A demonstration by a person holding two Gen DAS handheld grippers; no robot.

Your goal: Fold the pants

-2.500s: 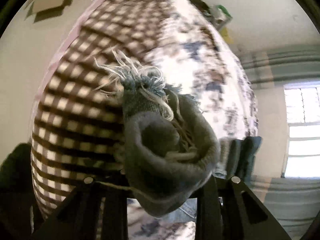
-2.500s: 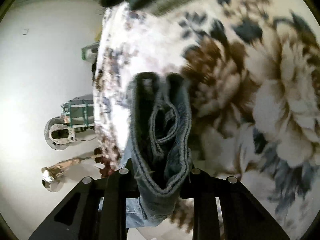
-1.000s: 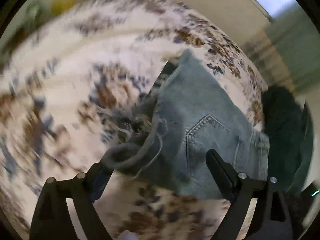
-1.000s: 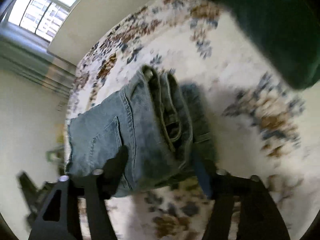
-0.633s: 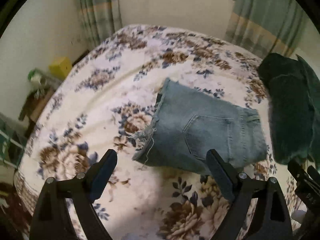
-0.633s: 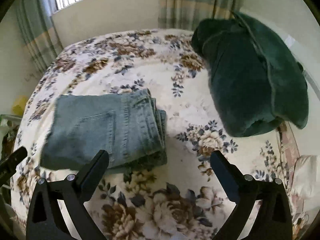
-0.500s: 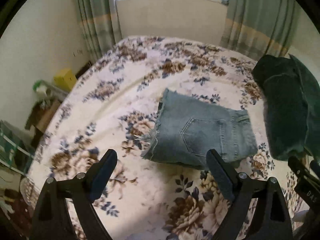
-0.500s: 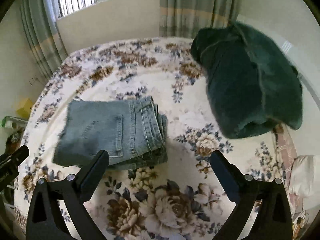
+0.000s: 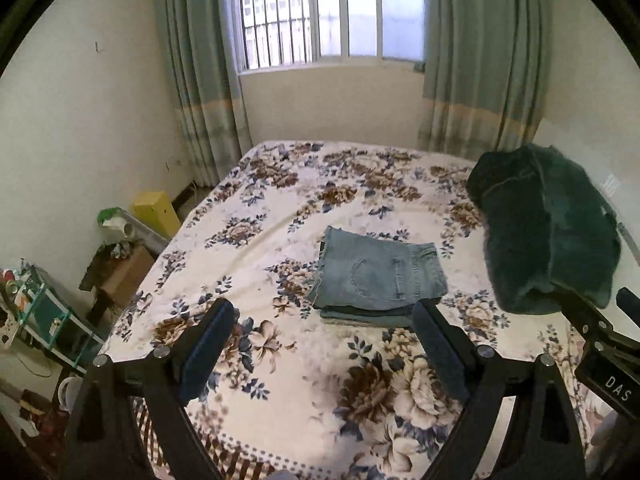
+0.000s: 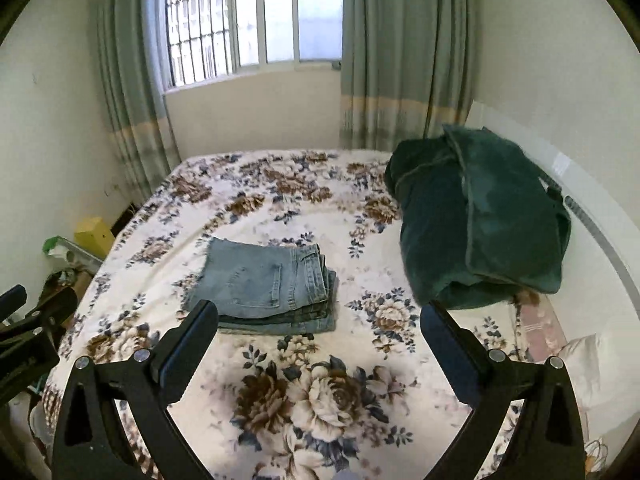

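The blue denim pants (image 9: 380,276) lie folded in a flat rectangular stack on the floral bedspread (image 9: 260,240), back pocket up; they also show in the right wrist view (image 10: 264,284). My left gripper (image 9: 324,324) is open and empty, held well back from the pants above the near part of the bed. My right gripper (image 10: 320,328) is open and empty, likewise back from the stack. Part of the right gripper shows at the right edge of the left wrist view (image 9: 600,332).
A dark green blanket (image 10: 480,220) is piled on the bed's right side by the white headboard (image 10: 600,216). A window (image 9: 332,12) with green curtains is behind the bed. A yellow box (image 9: 158,212) and cluttered shelves (image 9: 40,312) stand left of the bed.
Both grippers held the jeans' ends, set them down folded on the bed, opened and let go. Both have since drawn back and up, so the whole bed is in view.
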